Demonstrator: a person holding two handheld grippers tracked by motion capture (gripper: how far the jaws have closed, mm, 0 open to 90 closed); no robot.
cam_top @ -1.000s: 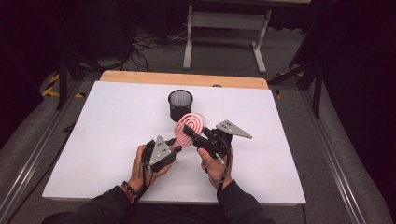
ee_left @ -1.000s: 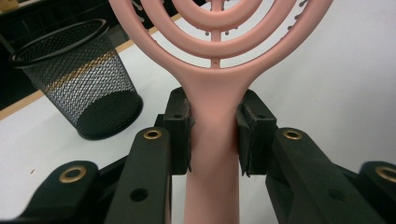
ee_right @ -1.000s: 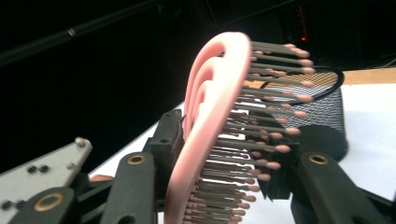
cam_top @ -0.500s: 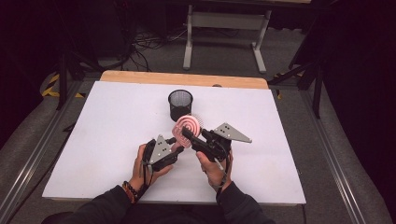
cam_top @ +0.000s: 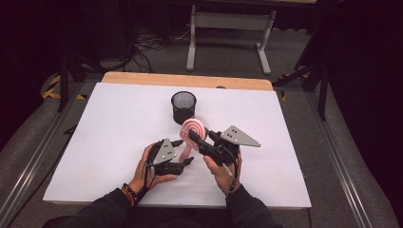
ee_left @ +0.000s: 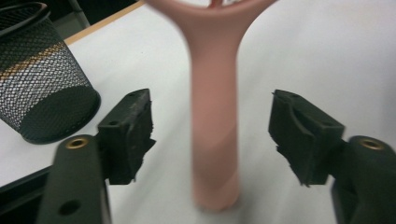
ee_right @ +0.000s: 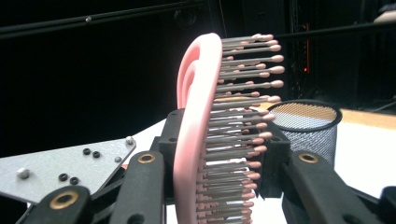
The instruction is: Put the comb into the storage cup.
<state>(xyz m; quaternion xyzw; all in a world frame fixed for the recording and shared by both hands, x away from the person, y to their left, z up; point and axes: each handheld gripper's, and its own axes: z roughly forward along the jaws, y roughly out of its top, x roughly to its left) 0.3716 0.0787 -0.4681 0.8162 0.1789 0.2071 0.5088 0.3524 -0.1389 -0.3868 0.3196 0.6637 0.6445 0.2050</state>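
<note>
Near the table's (cam_top: 95, 142) front edge, the left gripper (ee_left: 212, 135) has just been opening, its jaws now clear on either side of a pink hairbrush's (cam_top: 192, 130) blurred handle. The right gripper (ee_right: 217, 158) clamps the brush head, bristles partly hidden by its jaws. Just beyond the brush stands a black mesh cup (cam_top: 183, 107).
</note>
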